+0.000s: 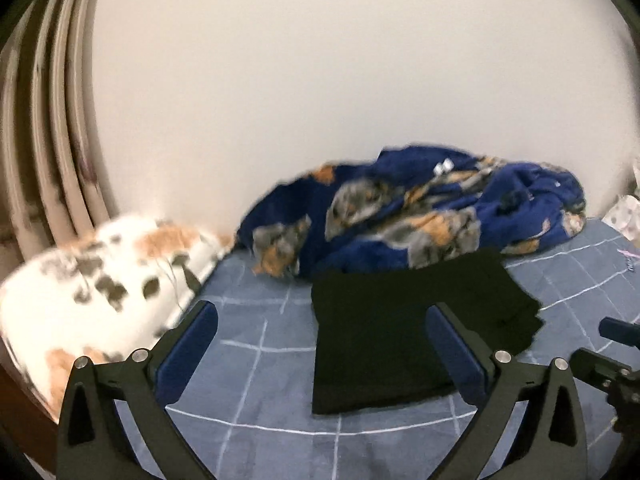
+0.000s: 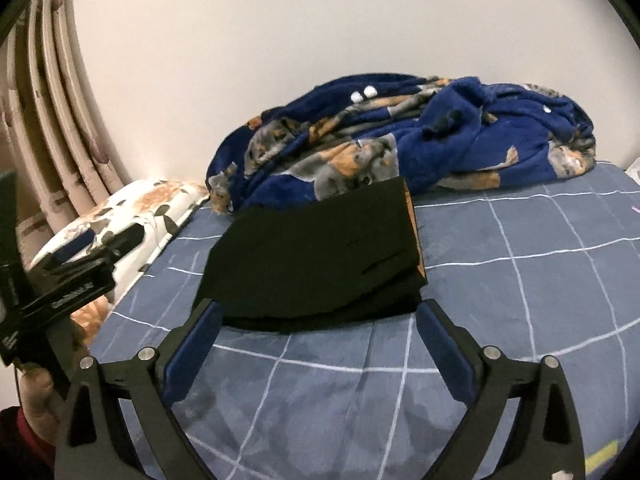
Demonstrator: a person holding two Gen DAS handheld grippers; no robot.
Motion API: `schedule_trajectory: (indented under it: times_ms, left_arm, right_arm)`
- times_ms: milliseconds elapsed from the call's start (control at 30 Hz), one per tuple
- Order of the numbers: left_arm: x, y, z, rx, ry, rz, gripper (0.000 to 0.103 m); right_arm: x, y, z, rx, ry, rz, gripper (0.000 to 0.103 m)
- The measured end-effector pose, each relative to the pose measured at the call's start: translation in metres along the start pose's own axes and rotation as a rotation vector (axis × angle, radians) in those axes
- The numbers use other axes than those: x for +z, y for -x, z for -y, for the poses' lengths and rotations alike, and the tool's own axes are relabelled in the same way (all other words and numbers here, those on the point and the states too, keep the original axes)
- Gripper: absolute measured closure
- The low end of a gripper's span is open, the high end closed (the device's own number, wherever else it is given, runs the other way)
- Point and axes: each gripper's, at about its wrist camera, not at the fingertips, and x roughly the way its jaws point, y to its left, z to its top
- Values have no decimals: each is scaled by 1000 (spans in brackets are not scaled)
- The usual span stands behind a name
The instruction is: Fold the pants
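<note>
Both claws, left claw [image 1: 320, 328] and right claw [image 2: 318, 320], hang spread, empty; pants [image 2: 316, 264] at twelve o'clock look fully folded on the bed [image 2: 520, 280].

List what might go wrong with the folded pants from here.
1. The black pants look folded, but the layers at their right edge sit uneven; a nudge could splay them.
2. The crumpled blue blanket touches their far edge and may snag them.
3. Both the left gripper and right gripper are open and close by.
</note>
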Motion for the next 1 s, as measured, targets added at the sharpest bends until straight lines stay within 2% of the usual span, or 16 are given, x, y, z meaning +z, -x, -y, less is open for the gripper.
schedule_trajectory:
  times_ms: [167,300,367,567,733,1000]
  left_arm:
    - [21,38,5,-25,15,21,0]
    - [37,60,-3,-143,79,40,0]
    - [43,63,-6,-163,110,34,0]
    - [46,66,-8,-140,149,14,0]
    - [42,64,-7,-111,144,2,0]
    - [35,56,-9,-125,154,-37,0]
  right_arm:
    - [1,29,-2,2,-11,24,4]
    - [3,44,-5,0,-2,43,3]
    - [4,52,-6,-4,6,52,3]
    - [4,61,-8,-4,12,57,3]
    - [2,61,-7,-5,6,48,3]
    - [0,59,-8,-15,9,34,3]
